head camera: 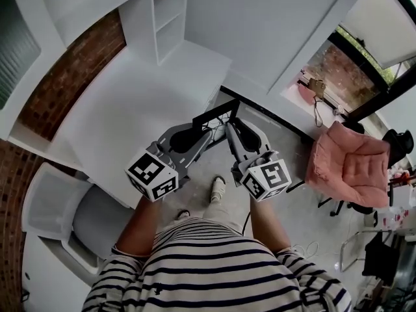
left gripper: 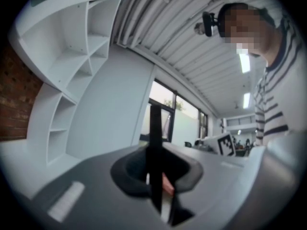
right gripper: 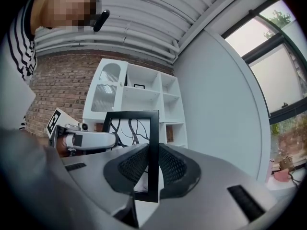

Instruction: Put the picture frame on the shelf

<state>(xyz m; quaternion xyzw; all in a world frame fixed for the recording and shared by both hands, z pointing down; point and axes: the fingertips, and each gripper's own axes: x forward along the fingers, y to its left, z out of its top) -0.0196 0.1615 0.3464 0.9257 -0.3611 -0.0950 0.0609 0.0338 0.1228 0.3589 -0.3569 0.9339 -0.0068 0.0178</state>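
In the head view, the person held the left gripper (head camera: 197,137) and the right gripper (head camera: 233,134) side by side in front of the body. The black picture frame (head camera: 216,114) was carried between them, above the floor and just off the edge of the white worktop (head camera: 123,103). The white shelf (head camera: 170,18) stood at the far end of that worktop, well apart from the frame. A pink chair (head camera: 348,164) sat off to the right.

In the left gripper view, the picture frame (left gripper: 156,138) showed edge-on as a thin black bar. The left gripper (left gripper: 156,178) had its fingers (left gripper: 128,170) narrowed onto it. The shelf (left gripper: 72,66) rose at the left.

In the right gripper view, the right gripper (right gripper: 150,169) had its fingers (right gripper: 132,166) clamped on the upright side bar of the picture frame (right gripper: 154,128). The left gripper (right gripper: 91,139) held the opposite side. Behind them was the shelf (right gripper: 144,97), against a brick wall (right gripper: 57,90).
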